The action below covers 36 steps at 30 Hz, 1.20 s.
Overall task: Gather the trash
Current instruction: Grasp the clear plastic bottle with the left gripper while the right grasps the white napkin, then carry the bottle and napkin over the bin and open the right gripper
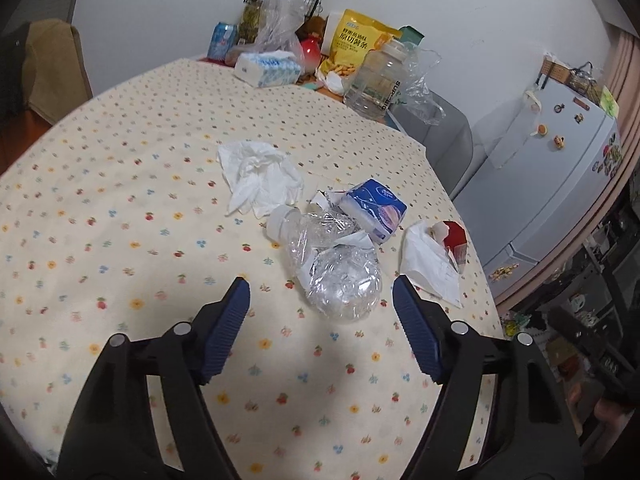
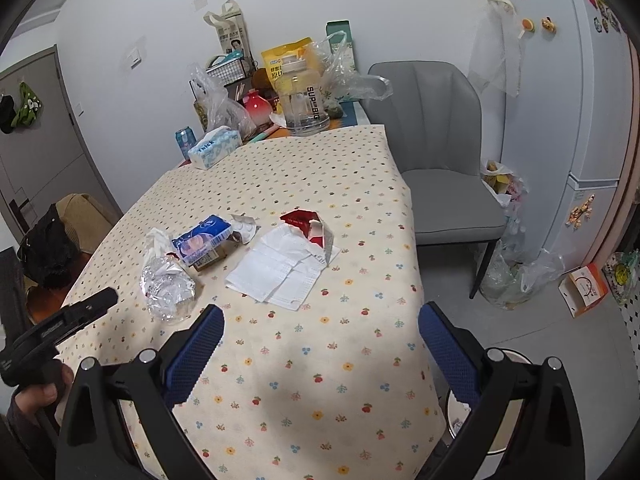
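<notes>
Left gripper (image 1: 320, 300): jaws spread wide, empty, hovered just short of the crushed clear plastic bottle (image 1: 328, 264).
Right gripper (image 2: 320, 336): jaws wide apart, held nothing, above bare flower-print tablecloth (image 2: 320, 380).
Bottle: lay on its side mid-table, white cap pointing away from the left gripper.
Crumpled white tissue (image 1: 256, 176): beyond the bottle, just beside its cap.
Blue-and-white tissue pack (image 1: 376, 208): touching the bottle's far side.
White paper receipts (image 2: 280, 272): flat on the cloth, near the right table edge.
Torn red carton (image 2: 308, 224): resting on the receipts' far end.
Grey upholstered chair (image 2: 436, 152): beside the table.
</notes>
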Each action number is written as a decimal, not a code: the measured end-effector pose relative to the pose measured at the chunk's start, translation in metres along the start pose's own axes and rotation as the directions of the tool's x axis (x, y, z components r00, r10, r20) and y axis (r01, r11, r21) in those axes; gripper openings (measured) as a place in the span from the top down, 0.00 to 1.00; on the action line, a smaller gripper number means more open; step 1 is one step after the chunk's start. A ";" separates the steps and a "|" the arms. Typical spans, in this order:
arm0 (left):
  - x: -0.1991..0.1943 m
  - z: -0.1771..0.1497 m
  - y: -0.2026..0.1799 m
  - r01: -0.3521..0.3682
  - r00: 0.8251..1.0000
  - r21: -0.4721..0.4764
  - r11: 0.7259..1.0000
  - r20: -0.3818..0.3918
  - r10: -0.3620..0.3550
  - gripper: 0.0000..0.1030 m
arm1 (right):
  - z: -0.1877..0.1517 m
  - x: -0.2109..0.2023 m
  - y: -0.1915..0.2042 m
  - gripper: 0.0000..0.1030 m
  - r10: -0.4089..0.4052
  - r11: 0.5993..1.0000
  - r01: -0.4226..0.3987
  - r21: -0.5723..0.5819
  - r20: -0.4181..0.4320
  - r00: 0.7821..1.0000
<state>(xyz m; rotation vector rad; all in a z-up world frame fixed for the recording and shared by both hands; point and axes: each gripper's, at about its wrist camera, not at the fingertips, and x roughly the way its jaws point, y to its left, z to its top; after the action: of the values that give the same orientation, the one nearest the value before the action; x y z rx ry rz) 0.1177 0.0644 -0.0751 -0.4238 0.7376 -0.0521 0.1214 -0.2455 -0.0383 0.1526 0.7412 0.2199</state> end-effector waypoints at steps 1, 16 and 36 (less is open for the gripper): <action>0.007 0.002 0.000 0.000 1.000 -0.011 1.000 -0.010 -0.001 0.30 | 0.000 0.003 0.001 0.07 0.003 1.000 -0.003 -0.003 -0.005 1.000; 0.067 0.006 0.007 0.042 0.992 -0.117 0.992 -0.113 -0.056 0.67 | 0.010 0.081 0.042 0.22 0.037 0.993 -0.052 -0.102 -0.141 0.989; -0.015 0.016 -0.013 0.038 0.997 -0.053 0.998 0.064 -0.035 0.71 | 0.010 0.082 0.067 0.98 0.166 0.970 -0.194 -0.148 -0.183 0.969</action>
<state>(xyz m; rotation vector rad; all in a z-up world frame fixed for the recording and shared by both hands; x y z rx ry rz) 0.1180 0.0613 -0.0499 -0.4884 0.6707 -0.0531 0.1773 -0.1607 -0.0700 0.0435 0.8755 0.4720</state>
